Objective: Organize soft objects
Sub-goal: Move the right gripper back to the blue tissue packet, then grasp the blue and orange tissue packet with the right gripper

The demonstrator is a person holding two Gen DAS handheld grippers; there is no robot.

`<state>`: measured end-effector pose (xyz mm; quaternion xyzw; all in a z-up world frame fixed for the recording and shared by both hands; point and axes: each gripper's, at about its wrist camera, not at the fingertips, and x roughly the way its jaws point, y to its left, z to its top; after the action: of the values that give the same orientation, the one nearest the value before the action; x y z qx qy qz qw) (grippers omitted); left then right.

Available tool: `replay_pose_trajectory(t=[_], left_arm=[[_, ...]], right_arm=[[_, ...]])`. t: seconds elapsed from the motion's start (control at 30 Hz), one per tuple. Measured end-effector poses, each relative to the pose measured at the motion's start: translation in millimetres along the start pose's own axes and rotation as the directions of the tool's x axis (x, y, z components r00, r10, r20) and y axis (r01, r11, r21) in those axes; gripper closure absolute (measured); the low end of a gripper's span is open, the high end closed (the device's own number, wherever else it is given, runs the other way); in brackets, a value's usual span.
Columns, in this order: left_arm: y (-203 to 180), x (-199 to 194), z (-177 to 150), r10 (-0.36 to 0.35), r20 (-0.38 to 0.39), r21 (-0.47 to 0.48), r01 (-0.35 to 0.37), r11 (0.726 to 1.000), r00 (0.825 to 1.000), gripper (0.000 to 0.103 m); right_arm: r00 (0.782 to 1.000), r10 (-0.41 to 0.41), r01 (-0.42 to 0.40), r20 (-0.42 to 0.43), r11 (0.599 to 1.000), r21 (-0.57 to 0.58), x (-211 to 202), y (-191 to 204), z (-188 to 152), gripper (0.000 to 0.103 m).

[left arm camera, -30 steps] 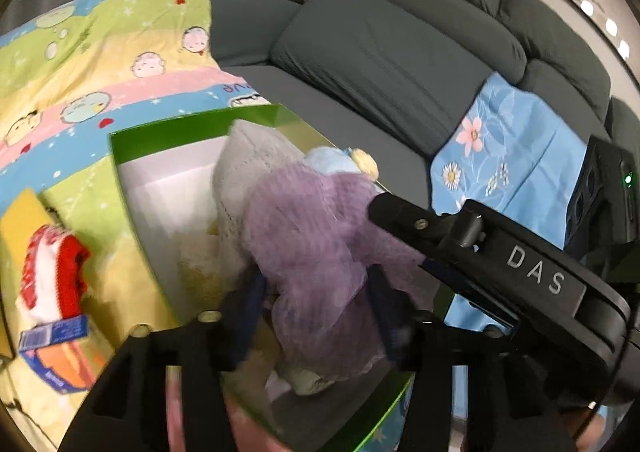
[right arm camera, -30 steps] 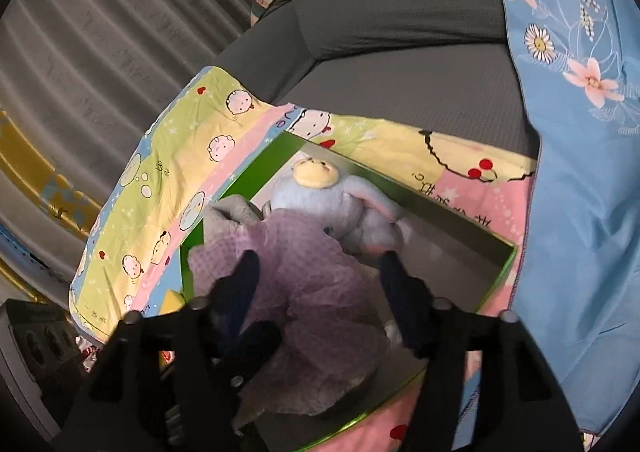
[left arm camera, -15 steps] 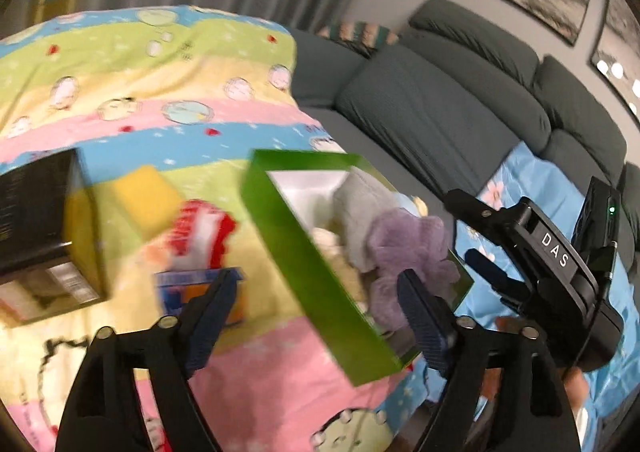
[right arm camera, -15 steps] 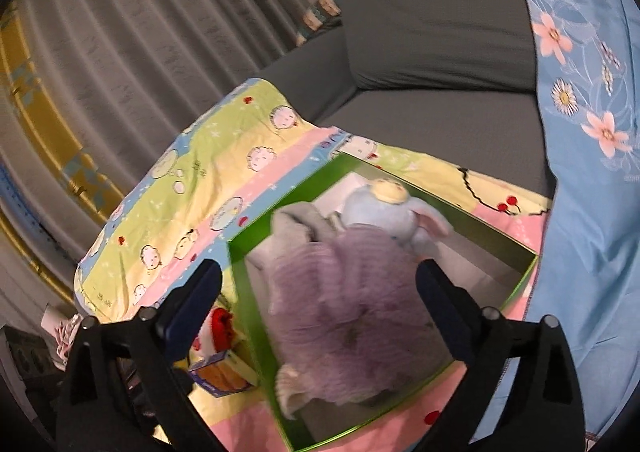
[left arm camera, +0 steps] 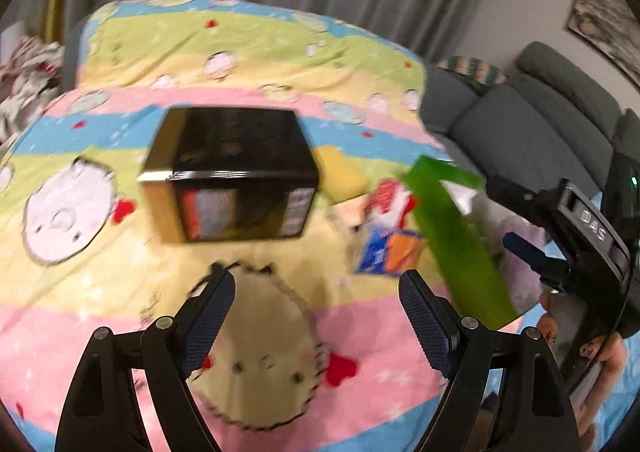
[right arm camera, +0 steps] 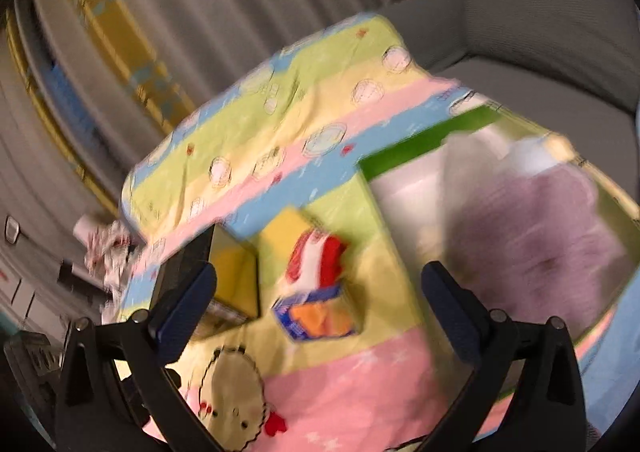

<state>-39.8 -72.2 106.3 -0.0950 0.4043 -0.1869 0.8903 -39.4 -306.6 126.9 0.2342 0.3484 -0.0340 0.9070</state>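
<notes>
**Both grippers empty, swung off the green box**

Left gripper (left arm camera: 316, 316): jaws wide apart, nothing between the pads. Right gripper (right arm camera: 320, 300): spread to the limit, likewise bare. A second ago, both closed around the purple knit over the box; now released and turned aside toward the blanket's clutter.

Striped cartoon blanket (left arm camera: 248, 51) spread over the grey sofa (left arm camera: 532, 119). On it, green box (right arm camera: 404, 147) at the right, already holding the purple knit (right arm camera: 532, 236) and, blurred behind it, a pale plush. Black carton (left arm camera: 232, 171) standing well apart to the left. Between them, yellow sponge (right arm camera: 286, 230), then red-and-white sock (right arm camera: 316, 256) touching a small blue-orange pack (right arm camera: 320, 316).

Knit evidently delivered; sock the likely next pick, lying just ahead of the right gripper.
</notes>
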Motion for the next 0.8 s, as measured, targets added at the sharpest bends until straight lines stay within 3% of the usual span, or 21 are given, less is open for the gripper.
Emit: replay_pose_trajectory(t=[0.33, 0.47, 0.57, 0.73, 0.8], left_arm=[[71.2, -3.2, -43.6, 0.066, -0.064, -0.146, -0.075, 0.986, 0.996, 0.019], [83.6, -7.4, -50.9, 0.108, -0.073, -0.159, -0.118, 0.980, 0.991, 0.019], [90.1, -10.4, -53.6, 0.137, -0.074, -0.161, -0.147, 0.976, 0.988, 0.019], [96.8, -16.0, -55.8, 0.128, -0.067, -0.165, -0.137, 0.977, 0.990, 0.019], [99.1, -16.7, -56.3, 0.126, -0.068, -0.169, -0.135, 0.976, 0.990, 0.019]], right_arm=[[0.981, -0.150, 0.130, -0.126, 0.979, -0.156, 73.1, 38.8, -29.2, 0.002], [0.953, -0.269, 0.235, -0.141, 0.947, -0.218, 99.3, 40.7, -34.4, 0.002], [0.942, -0.293, 0.253, -0.164, 0.940, -0.229, 114.0, 37.8, -37.6, 0.003], [0.925, -0.338, 0.288, -0.171, 0.921, -0.261, 128.6, 37.2, -42.5, 0.014], [0.913, -0.372, 0.318, -0.167, 0.906, -0.278, 129.8, 36.7, -44.5, 0.029]])
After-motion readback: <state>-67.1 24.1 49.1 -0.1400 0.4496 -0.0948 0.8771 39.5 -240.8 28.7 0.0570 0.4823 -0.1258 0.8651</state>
